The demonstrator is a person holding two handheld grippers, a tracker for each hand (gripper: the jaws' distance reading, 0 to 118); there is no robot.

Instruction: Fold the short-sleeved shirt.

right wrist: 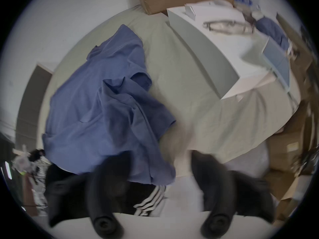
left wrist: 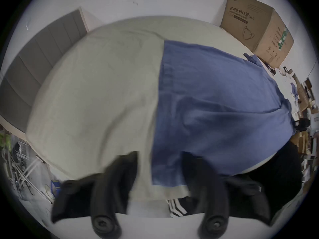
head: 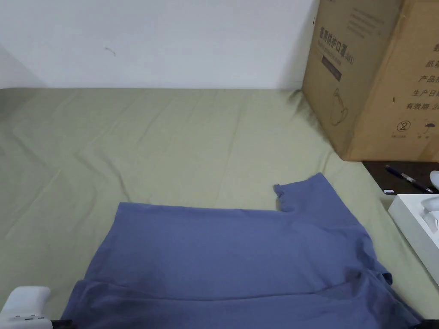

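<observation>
The blue short-sleeved shirt (head: 240, 257) lies spread on the pale green bed sheet (head: 163, 137), its near edge hanging over the side of the bed closest to the person. One sleeve (head: 306, 192) points toward the cardboard box (head: 368, 77) standing at the far right corner against the wall. The left tool (left wrist: 159, 163) has its jaws spread wide at the shirt's near corner, one jaw over the sheet and the other over the blue fabric, gripping nothing. The right tool (right wrist: 160, 160) is also wide apart, hovering by the rumpled sleeve end (right wrist: 138, 115) beside a white box (right wrist: 207, 53).
</observation>
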